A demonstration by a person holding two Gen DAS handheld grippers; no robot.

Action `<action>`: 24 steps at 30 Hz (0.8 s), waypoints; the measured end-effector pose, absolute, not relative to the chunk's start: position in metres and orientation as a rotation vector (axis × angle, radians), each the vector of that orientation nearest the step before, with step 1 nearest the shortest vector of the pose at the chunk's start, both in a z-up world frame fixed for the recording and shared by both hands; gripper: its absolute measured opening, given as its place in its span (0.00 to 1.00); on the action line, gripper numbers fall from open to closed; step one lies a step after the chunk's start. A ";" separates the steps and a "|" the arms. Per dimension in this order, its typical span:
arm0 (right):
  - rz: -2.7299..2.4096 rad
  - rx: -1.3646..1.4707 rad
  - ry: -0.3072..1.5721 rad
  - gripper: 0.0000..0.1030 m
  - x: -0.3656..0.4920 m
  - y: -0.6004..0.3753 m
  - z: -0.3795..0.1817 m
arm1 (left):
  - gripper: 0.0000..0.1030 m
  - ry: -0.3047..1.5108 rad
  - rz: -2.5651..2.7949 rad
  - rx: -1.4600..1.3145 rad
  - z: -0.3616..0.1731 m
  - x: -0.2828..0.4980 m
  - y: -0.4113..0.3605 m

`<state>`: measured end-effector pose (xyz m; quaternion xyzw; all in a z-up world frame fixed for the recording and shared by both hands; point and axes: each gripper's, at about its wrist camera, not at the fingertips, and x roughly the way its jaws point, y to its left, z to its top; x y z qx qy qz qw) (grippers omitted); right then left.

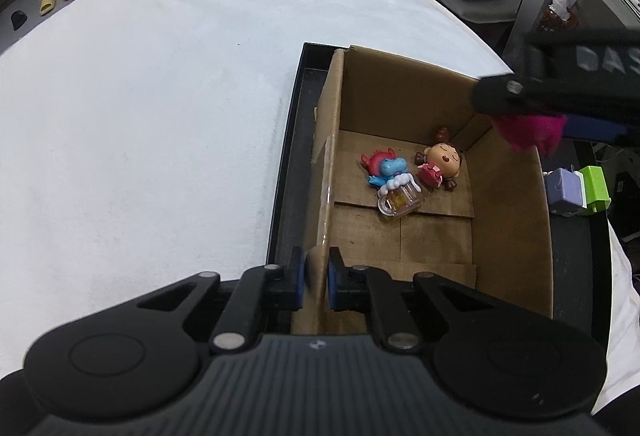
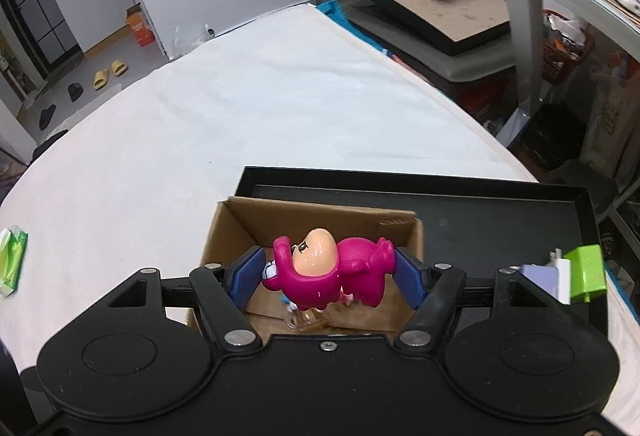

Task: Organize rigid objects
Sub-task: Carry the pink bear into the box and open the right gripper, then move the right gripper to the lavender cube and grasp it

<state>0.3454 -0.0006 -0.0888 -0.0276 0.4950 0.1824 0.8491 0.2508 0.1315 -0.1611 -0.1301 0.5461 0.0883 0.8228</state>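
White bedding under the cardboard box (image 1: 400, 104) — my left gripper (image 1: 316, 278) pinches its wall, my right gripper (image 2: 326, 270) clamps the pink figure (image 2: 332, 268), which may snag the rim lower centre.

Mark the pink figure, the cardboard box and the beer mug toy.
pink figure (image 2: 324, 276), right wrist view, on its pink torso below the face.
cardboard box (image 1: 508, 220), left wrist view, on the inner right wall.
beer mug toy (image 1: 401, 201), left wrist view, on the clear amber-filled body.
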 end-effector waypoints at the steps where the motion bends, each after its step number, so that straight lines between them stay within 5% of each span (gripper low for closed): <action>1: 0.390 -0.065 1.043 0.66 0.347 0.003 -0.089 | 0.10 1.162 0.185 -0.278 -0.161 0.251 0.132; 24: 0.318 -0.096 1.012 0.86 0.348 -0.022 -0.089 | 0.11 1.177 0.163 -0.309 -0.159 0.253 0.140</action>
